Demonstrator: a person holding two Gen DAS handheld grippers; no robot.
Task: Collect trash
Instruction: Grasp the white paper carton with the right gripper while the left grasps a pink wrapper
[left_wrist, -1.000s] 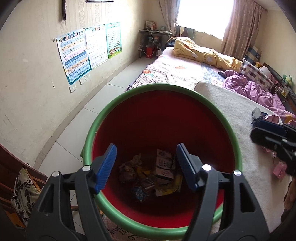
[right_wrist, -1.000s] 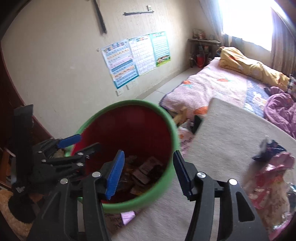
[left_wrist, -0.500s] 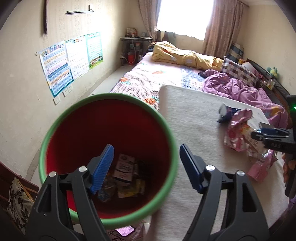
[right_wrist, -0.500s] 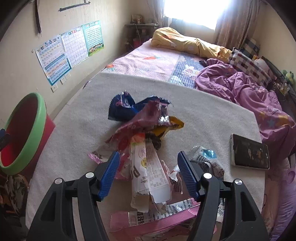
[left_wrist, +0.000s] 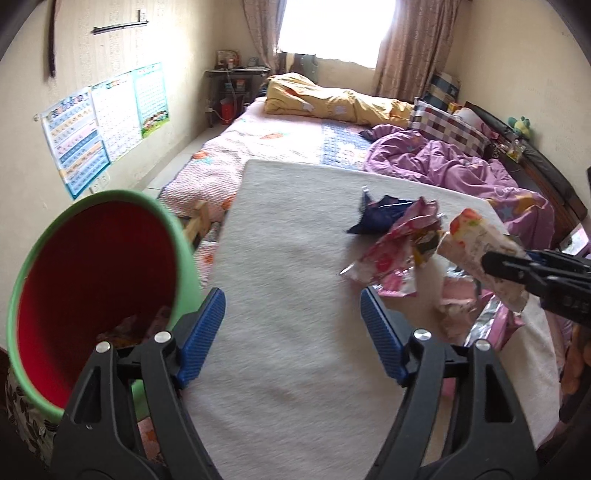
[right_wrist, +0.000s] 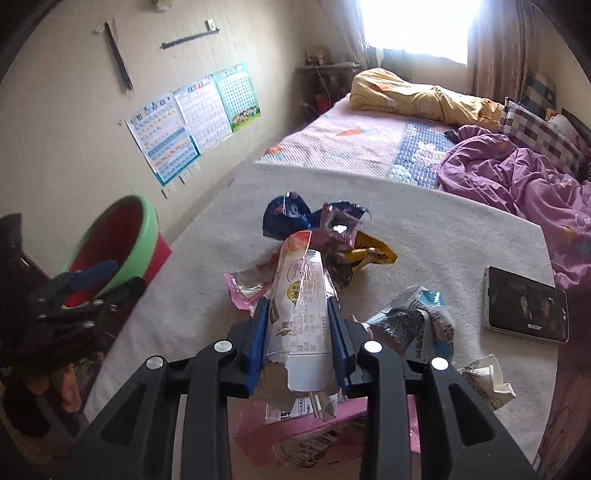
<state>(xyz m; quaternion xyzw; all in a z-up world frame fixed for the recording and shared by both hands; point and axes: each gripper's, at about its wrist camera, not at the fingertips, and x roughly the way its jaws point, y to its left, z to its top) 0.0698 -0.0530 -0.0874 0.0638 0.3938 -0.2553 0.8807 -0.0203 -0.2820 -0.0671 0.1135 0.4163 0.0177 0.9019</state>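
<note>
Between blue pads (right_wrist: 258, 328), crinkled glossy wrapper (right_wrist: 303, 306)

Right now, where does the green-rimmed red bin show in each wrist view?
Left wrist: the green-rimmed red bin fills the lower left, beside the white mat.
Right wrist: the bin sits mid-left, past the mat's left edge.
Shared landmark: the wall posters.

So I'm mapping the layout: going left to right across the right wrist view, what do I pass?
Green-rimmed red plastic bucket → white crumpled snack wrapper clamped in the right hand-held gripper → silver and blue foil wrapper → black flat phone.
</note>
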